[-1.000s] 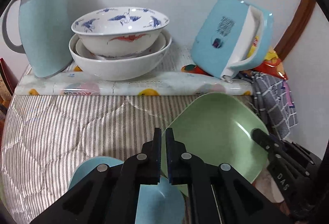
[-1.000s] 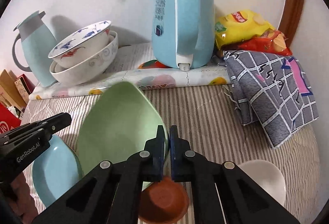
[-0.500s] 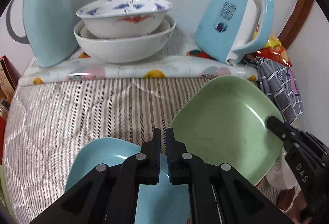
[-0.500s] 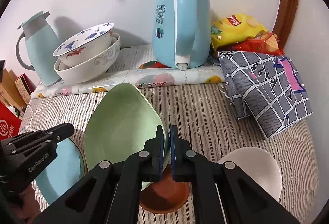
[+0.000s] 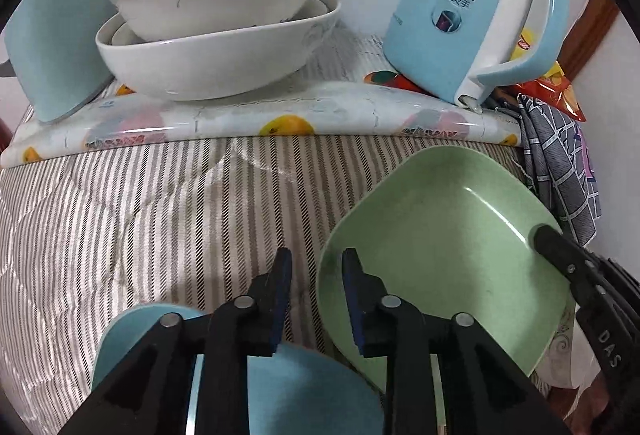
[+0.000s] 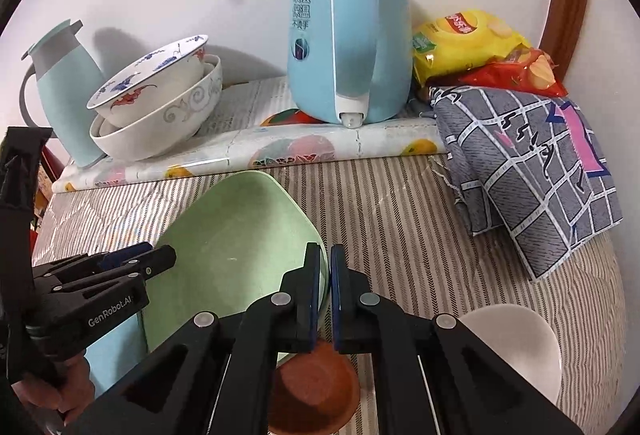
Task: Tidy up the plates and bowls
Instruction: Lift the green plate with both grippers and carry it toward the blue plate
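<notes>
My right gripper (image 6: pixel 325 255) is shut on the rim of a green square plate (image 6: pixel 236 247) and holds it over the striped cloth. The same plate shows in the left wrist view (image 5: pixel 444 255), with the right gripper (image 5: pixel 552 239) on its far edge. My left gripper (image 5: pixel 316 263) is open, its jaws on either side of the plate's left rim, above a blue plate (image 5: pixel 304 387). A brown bowl (image 6: pixel 316 395) and a white bowl (image 6: pixel 516 347) lie below the right gripper. Stacked white bowls (image 5: pixel 216 35) stand on the raised shelf.
A blue kettle (image 6: pixel 348 47) and a blue jug (image 6: pixel 64 87) stand on the shelf by the wall. Snack bags (image 6: pixel 472 43) and a checked cloth (image 6: pixel 528 171) lie at the right. The striped cloth (image 5: pixel 140 219) covers the table.
My left gripper has opened, dropped the blue plate and moved forward and right to the green plate's rim. The right gripper still holds the green plate.
</notes>
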`<state>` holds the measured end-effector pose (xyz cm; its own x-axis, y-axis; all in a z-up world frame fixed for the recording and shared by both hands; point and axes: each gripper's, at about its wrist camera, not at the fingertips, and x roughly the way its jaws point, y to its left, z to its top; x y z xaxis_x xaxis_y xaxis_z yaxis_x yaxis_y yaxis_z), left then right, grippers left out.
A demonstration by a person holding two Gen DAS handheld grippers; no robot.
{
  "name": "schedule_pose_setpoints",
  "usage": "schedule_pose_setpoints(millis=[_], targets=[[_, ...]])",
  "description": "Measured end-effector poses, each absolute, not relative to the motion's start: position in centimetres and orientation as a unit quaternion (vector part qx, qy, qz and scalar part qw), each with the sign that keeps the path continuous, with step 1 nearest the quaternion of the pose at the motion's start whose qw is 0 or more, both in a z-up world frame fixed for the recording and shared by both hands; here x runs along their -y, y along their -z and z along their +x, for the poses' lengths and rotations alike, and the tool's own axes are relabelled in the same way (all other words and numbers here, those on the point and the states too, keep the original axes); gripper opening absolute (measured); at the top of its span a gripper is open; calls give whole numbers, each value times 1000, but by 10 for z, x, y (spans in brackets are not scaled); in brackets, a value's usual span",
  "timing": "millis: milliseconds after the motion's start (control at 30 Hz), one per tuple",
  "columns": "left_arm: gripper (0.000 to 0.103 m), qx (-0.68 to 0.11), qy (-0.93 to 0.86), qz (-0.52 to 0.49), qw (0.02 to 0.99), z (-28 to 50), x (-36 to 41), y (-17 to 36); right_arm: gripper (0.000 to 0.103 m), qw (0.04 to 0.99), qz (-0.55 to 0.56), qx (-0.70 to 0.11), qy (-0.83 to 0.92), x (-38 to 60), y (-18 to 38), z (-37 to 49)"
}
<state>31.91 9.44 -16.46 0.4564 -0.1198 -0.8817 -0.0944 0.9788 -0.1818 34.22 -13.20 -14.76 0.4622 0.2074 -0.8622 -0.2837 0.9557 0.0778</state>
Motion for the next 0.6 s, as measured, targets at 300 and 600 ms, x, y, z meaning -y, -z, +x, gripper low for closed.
schedule_pose_setpoints(millis=[300, 600], targets=[[8, -515, 15, -124, 848, 323, -96, 166, 9, 836, -55, -529, -137, 131, 161, 354], [7, -513, 17, -127, 849, 323, -98, 165, 13, 828, -61, -539, -142, 127, 174, 356]])
